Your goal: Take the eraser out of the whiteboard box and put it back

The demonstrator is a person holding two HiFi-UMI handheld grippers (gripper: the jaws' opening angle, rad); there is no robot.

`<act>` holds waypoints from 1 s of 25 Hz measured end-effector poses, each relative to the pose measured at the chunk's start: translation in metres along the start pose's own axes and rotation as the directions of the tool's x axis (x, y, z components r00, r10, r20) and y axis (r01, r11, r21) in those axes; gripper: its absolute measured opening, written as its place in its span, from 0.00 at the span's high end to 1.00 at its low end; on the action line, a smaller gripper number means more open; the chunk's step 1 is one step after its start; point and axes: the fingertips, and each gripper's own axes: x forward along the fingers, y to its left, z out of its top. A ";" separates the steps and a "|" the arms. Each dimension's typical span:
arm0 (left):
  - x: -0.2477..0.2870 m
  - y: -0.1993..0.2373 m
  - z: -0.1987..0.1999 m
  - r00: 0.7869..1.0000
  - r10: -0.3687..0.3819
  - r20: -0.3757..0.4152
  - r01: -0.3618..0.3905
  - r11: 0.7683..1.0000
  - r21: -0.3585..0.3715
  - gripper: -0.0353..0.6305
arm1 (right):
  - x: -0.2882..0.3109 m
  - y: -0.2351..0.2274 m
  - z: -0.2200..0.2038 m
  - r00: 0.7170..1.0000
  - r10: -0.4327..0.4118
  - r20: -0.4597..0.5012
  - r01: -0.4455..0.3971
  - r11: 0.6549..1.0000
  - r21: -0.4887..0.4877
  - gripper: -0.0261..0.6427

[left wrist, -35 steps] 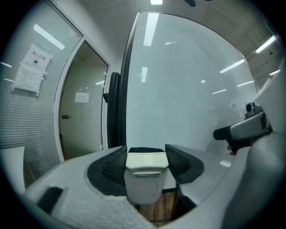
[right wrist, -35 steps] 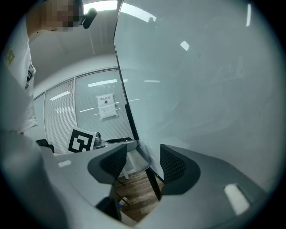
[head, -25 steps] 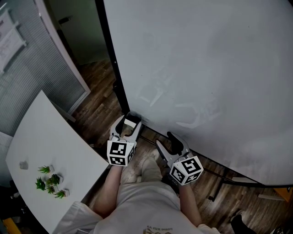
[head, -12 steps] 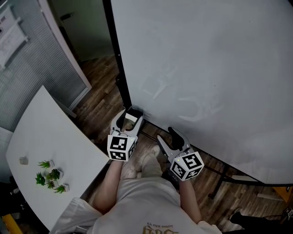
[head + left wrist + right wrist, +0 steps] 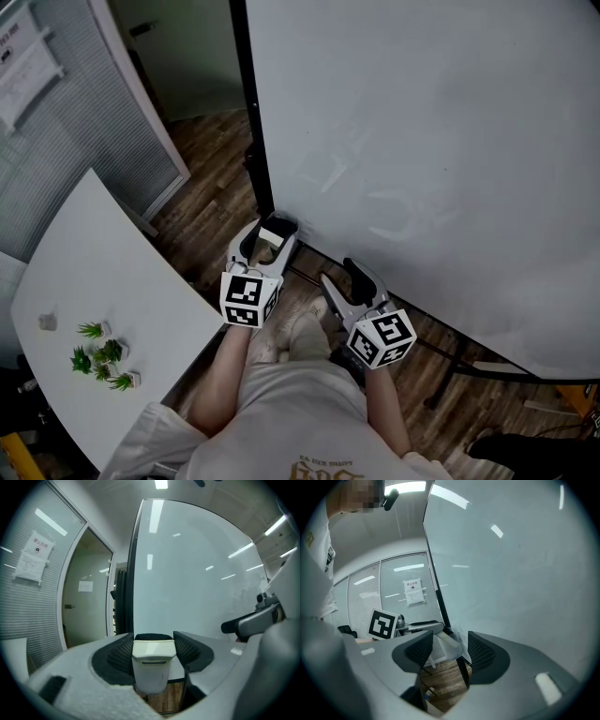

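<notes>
A white eraser (image 5: 151, 667) with a dark felt face stands upright between the ribbed pads of my left gripper (image 5: 153, 642), which is shut on it. In the head view the left gripper (image 5: 267, 236) holds the eraser (image 5: 274, 232) close to the lower left corner of the whiteboard (image 5: 422, 131). My right gripper (image 5: 343, 281) hangs beside it, a little lower and to the right, jaws apart. Nothing sits between the right gripper (image 5: 447, 645) pads; past them I see a pale tray-like piece (image 5: 449, 645) at the board's lower edge. I cannot tell if it is the box.
The board's black frame post (image 5: 253, 112) runs down at the left. A white table (image 5: 103, 272) with small green plants (image 5: 101, 364) stands at the lower left. A blinds-covered glass partition (image 5: 56, 122) lies behind it. The person's feet (image 5: 300, 336) are on the wooden floor (image 5: 211, 169).
Both grippers stand as before, the eraser still in the left one. Only the head view has shifted a little, so the board's post sits further right in the picture.
</notes>
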 end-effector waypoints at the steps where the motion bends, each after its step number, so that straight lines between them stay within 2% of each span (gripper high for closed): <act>1: -0.001 0.000 0.000 1.000 -0.001 0.000 0.001 1.000 0.002 0.55 | 0.000 0.000 0.000 1.000 -0.002 0.002 0.002 1.000 0.000 0.61; 25: -0.034 -0.004 0.020 0.998 0.025 0.058 -0.026 1.000 0.002 0.55 | -0.018 0.014 0.005 0.999 0.009 0.043 -0.008 1.000 -0.008 0.61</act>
